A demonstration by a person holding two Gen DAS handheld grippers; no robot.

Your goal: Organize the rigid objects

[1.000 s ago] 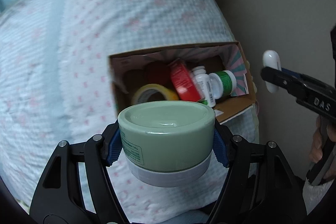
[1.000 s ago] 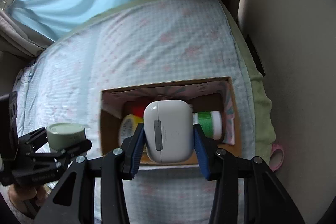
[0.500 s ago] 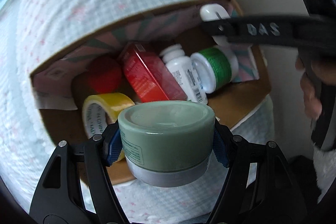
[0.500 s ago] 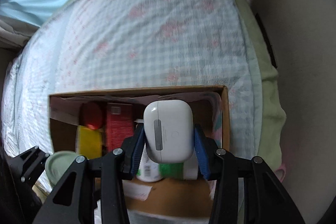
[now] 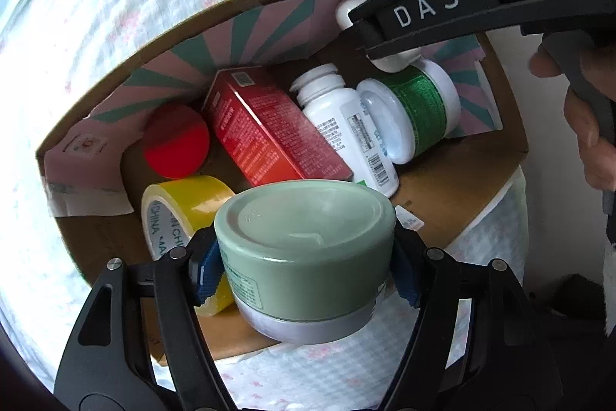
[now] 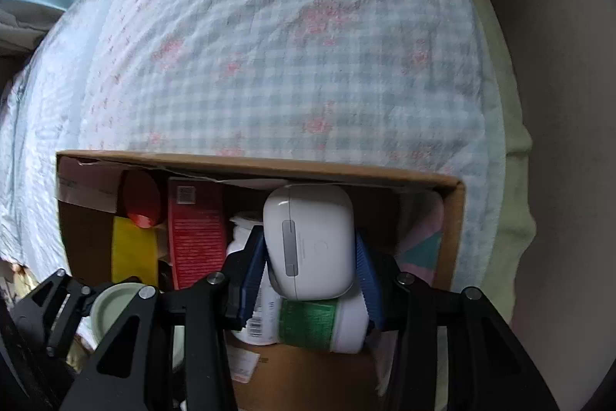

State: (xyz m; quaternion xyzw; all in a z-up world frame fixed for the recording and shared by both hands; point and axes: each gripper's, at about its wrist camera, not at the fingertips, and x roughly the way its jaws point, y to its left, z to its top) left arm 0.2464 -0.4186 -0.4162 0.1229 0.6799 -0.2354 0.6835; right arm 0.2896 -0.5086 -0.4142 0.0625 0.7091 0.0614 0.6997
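Note:
My left gripper (image 5: 306, 266) is shut on a sage-green jar (image 5: 304, 241) with a grey base, held over the front of an open cardboard box (image 5: 454, 195). My right gripper (image 6: 310, 268) is shut on a white earbud case (image 6: 310, 241), held low inside the box's right part, just above a green-labelled white bottle (image 6: 319, 328). The case (image 5: 392, 58) and right gripper also show in the left wrist view. The green jar's lid (image 6: 115, 311) shows at the lower left of the right wrist view.
The box lies on a checked bedspread (image 6: 288, 56) and holds a red-capped item (image 5: 177, 145), a red carton (image 5: 265, 130), a yellow tape roll (image 5: 173, 210), a white bottle (image 5: 346, 126) and the green-labelled bottle (image 5: 415, 110). A wall (image 6: 558, 103) stands at the right.
Both grippers have moved forward and down towards the box. The earbud case has gone from above the box to inside it; the green jar now hangs over the box's front.

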